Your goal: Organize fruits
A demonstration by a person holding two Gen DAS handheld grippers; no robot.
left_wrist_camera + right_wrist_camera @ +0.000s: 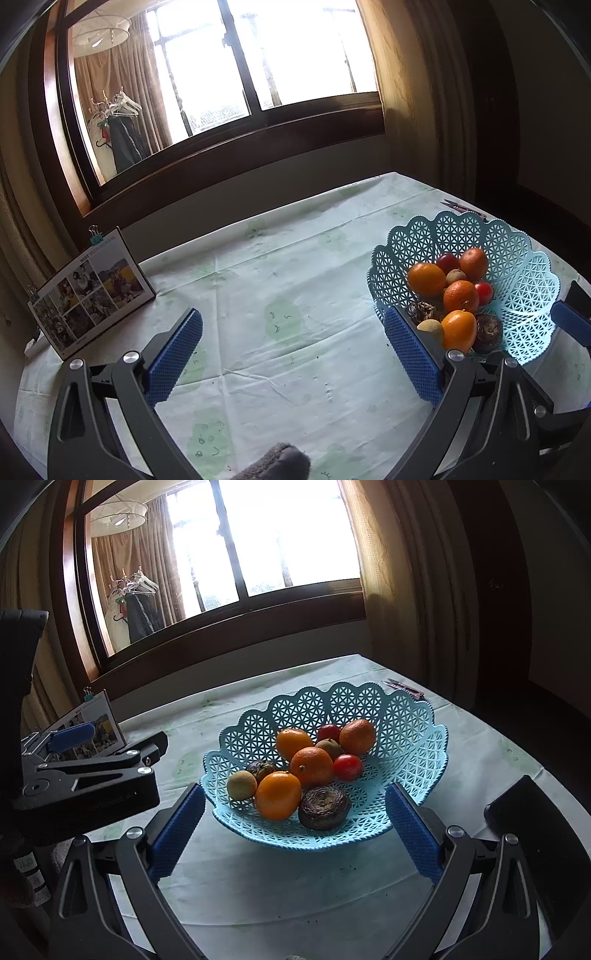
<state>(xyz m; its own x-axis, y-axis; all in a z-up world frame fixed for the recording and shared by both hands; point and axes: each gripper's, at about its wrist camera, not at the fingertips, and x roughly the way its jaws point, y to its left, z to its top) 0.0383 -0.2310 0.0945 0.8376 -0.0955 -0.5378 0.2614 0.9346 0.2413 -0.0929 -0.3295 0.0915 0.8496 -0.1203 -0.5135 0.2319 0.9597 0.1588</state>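
Left gripper (293, 354): jaws spread wide, nothing between the blue pads; held over bare tablecloth, to the left of the basket.
Right gripper (295, 834): jaws likewise wide apart and empty; aimed straight at the basket, near rim lying between the two blue pads, not touching so far as can be told.
Basket (413, 746): pale blue lattice plastic with scalloped rim, standing on the table toward its right side.
Oranges: four in the basket, heaped at the middle; nearest one (277, 795) at the front, another (311, 767) just behind it, two more (293, 743) (357, 736) toward the back.
Red fruits: two small ones, one (347, 767) right of the central orange, one (328, 733) at the back between the rear oranges.
Yellowish fruit (241, 785): round, at the left edge of the heap, beside the front orange.
Dark wrinkled fruits: one (324, 807) at the front right, touching the front orange; another (260, 770) behind the yellowish fruit; kind hard to tell, possibly dried or spoiled.
Brownish fruit (330, 747): small, tucked among the rear oranges.
Tablecloth (280, 266): pale green, faint printed figures, creased.
Photo calendar (90, 291): standing at the table's far left, held with binder clips.
Small scissors (404, 688): lying behind the basket near the far right edge.
Window (258, 55): bright, behind the table, curtains at both sides.
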